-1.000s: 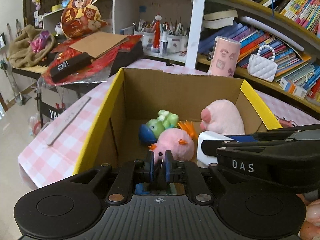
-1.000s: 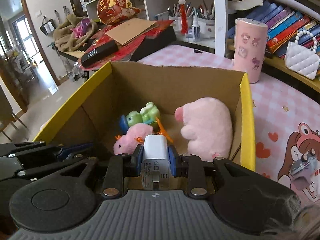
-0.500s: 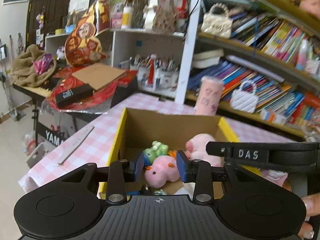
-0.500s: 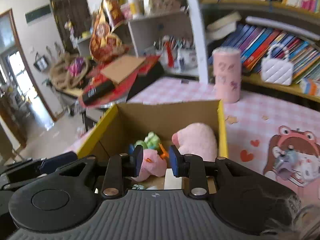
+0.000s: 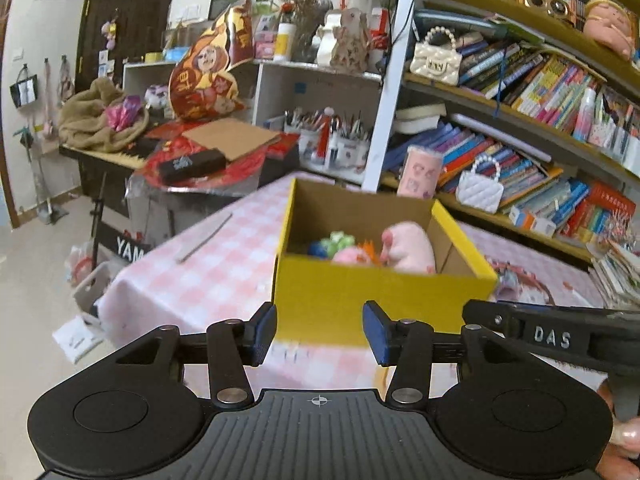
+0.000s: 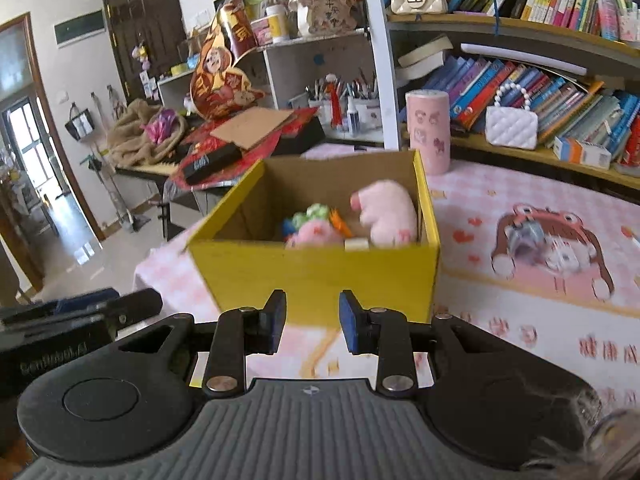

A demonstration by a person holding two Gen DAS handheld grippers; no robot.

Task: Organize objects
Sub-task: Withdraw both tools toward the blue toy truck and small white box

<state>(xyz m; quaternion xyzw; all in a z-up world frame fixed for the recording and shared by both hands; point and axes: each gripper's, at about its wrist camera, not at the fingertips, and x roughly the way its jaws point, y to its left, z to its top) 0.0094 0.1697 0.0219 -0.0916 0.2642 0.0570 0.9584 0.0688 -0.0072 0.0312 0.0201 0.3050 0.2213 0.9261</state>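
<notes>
A yellow cardboard box (image 5: 376, 288) stands on the pink checked tablecloth; it also shows in the right wrist view (image 6: 320, 272). Inside lie a big pink plush (image 6: 386, 212), a smaller pink toy (image 6: 314, 234), a green and blue toy (image 6: 310, 214) and a white charger block (image 6: 356, 244). My left gripper (image 5: 319, 334) is open and empty, held back in front of the box's near wall. My right gripper (image 6: 312, 326) is open and empty, also in front of the box.
A pink cylinder (image 6: 427, 132) stands behind the box. A small silver object (image 6: 528, 236) lies on the cartoon mat at the right. A grey ruler (image 5: 204, 236) lies on the cloth at the left. Bookshelves (image 5: 520, 152) and a cluttered side table (image 5: 192, 160) stand behind.
Both grippers opened and pulled back out of the box. The right gripper let go of the white charger, which now lies in the box. The left gripper went from shut to open.
</notes>
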